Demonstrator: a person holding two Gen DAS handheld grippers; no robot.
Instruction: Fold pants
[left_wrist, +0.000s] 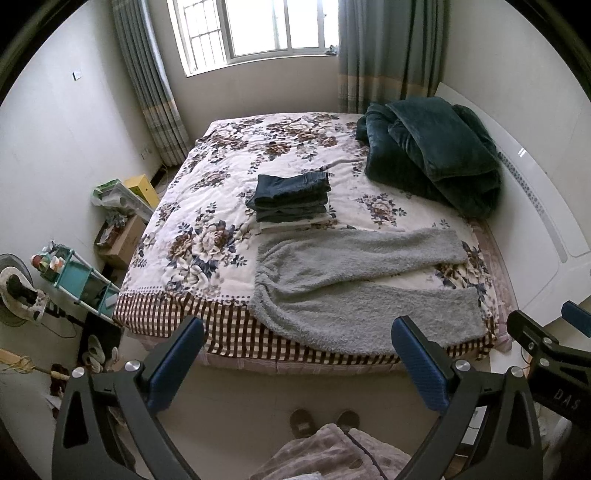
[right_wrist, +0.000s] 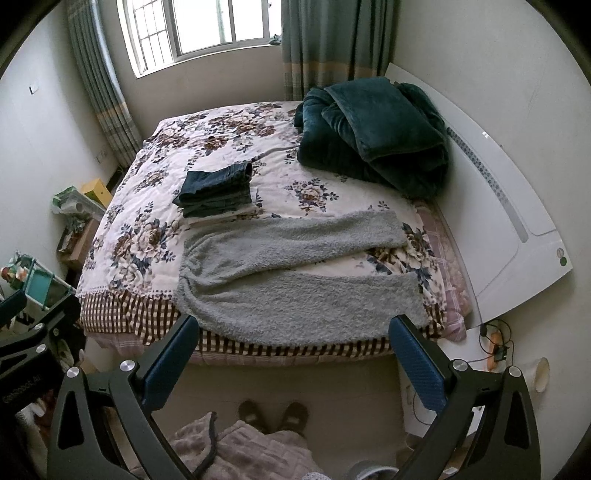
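Note:
Grey fleece pants (left_wrist: 343, 284) lie spread flat on the near side of the bed, waist at the left, both legs pointing right and apart; they also show in the right wrist view (right_wrist: 295, 273). My left gripper (left_wrist: 299, 354) is open and empty, held above the floor short of the bed's near edge. My right gripper (right_wrist: 295, 354) is open and empty too, at the same distance. The right gripper shows at the right edge of the left wrist view (left_wrist: 546, 339).
A stack of folded dark jeans (left_wrist: 291, 195) sits mid-bed behind the pants. A dark green blanket (left_wrist: 432, 151) is heaped at the far right. The floral bedspread (left_wrist: 207, 206) covers the bed. Boxes and a shelf (left_wrist: 81, 277) stand left. A white headboard (right_wrist: 498, 206) is right.

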